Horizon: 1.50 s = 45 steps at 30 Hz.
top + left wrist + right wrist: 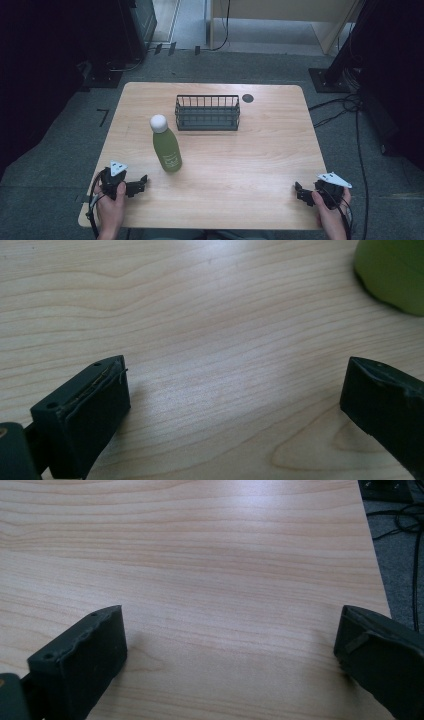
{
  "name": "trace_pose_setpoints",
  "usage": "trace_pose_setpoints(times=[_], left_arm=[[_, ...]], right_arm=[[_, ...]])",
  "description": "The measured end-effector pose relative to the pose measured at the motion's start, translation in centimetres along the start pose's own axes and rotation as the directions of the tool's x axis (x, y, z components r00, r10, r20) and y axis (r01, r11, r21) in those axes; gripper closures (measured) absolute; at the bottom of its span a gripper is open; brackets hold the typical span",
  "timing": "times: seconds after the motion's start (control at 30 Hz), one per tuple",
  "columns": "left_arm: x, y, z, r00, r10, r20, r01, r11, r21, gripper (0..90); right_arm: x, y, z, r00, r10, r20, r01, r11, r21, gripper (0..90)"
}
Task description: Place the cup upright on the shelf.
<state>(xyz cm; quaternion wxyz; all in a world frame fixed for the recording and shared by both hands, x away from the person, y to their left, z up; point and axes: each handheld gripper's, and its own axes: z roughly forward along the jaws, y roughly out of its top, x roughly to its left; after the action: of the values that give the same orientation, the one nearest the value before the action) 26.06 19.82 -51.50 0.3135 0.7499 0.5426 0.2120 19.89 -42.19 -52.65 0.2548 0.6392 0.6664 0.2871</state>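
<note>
A green bottle [167,149] with a white cap [159,123] stands upright left of the table's middle. Behind it to the right sits a dark wire basket [207,113] with nothing in it. My left gripper [141,184] rests near the front left corner, just below and left of the bottle, and is open. In the left gripper view the jaws stand wide apart over bare wood, and the bottle's green base [395,270] shows at the top right. My right gripper [300,192] lies open near the front right corner, with only wood between its fingers [80,660].
A wooden table [260,150] with rounded corners has a dark round cable hole [248,98] at the back. Cables [350,107] run over the grey floor to the right. The table's right edge and the floor [400,545] appear in the right gripper view.
</note>
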Motion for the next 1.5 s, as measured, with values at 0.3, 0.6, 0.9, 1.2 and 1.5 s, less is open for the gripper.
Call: trace_pose_setpoints(times=[0.3, 0.6, 0.9, 1.2, 1.5], left_arm=[[-0.6, 0.6, -1.8, 0.996, -0.022, 0.086, 0.029, 0.9964, -0.08, 0.0], [-2.6, 2.1, -3.0, 0.9793, -0.003, 0.202, 0.03, 0.991, -0.13, 0.0], [-4.6, 4.0, -3.6, 0.9689, 0.025, 0.246, 0.013, 0.9881, -0.154, 0.0], [-6.4, 6.3, -3.8, 0.9636, 0.061, 0.26, -0.013, 0.983, -0.183, 0.4], [-7.2, 7.8, -3.1, 0.9726, 0.049, 0.227, -0.004, 0.981, -0.194, 7.7]], right_arm=[[0.0, 0.1, 0.1, 1.0, -0.005, -0.008, 0.005, 1.0, 0.001, 0.0], [0.0, 0.1, 0.1, 1.0, -0.005, -0.008, 0.005, 1.0, 0.001, 0.0], [0.0, 0.1, 0.1, 1.0, -0.005, -0.008, 0.005, 1.0, 0.001, 0.0], [0.0, 0.1, 0.1, 1.0, -0.006, -0.008, 0.006, 1.0, 0.001, 0.0], [0.1, 0.1, 0.1, 0.9997, -0.017, -0.016, 0.017, 1.0, -0.001, 0.0]])
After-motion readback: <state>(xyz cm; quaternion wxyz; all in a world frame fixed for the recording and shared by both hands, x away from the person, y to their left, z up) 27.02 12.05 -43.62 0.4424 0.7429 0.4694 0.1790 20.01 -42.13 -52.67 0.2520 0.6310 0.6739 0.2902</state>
